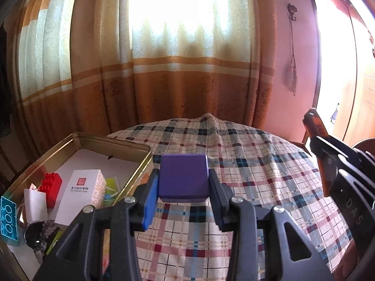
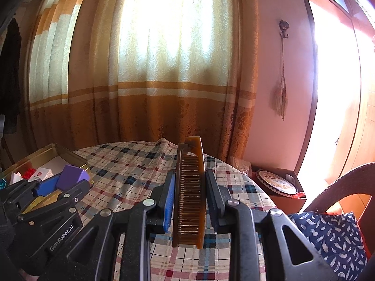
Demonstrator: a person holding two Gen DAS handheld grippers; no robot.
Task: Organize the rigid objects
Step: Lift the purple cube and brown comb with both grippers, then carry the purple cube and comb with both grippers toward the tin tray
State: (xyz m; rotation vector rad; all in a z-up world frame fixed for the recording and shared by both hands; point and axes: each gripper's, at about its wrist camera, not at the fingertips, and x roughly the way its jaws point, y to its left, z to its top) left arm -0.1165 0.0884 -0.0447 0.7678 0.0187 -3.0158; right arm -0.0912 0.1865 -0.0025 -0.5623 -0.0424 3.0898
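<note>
Over plaid tablecloth (image 1: pixel 246 164), left jaws clamp purple block (image 1: pixel 183 178), right jaws clamp comb (image 2: pixel 189 194).

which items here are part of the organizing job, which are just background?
Job:
- purple block, clamped in left gripper
- brown comb, clamped in right gripper
- gold tin holding a red brick and white box

Background:
- plaid tablecloth
- curtains
- tassel on wall hook
- patterned cushion

Purple block (image 1: pixel 183 178): boxy, matte, level, raised just right of gold tin (image 1: pixel 140 149). Amber comb (image 2: pixel 189 192): translucent, long, teeth facing up, raised well right of tin
</note>
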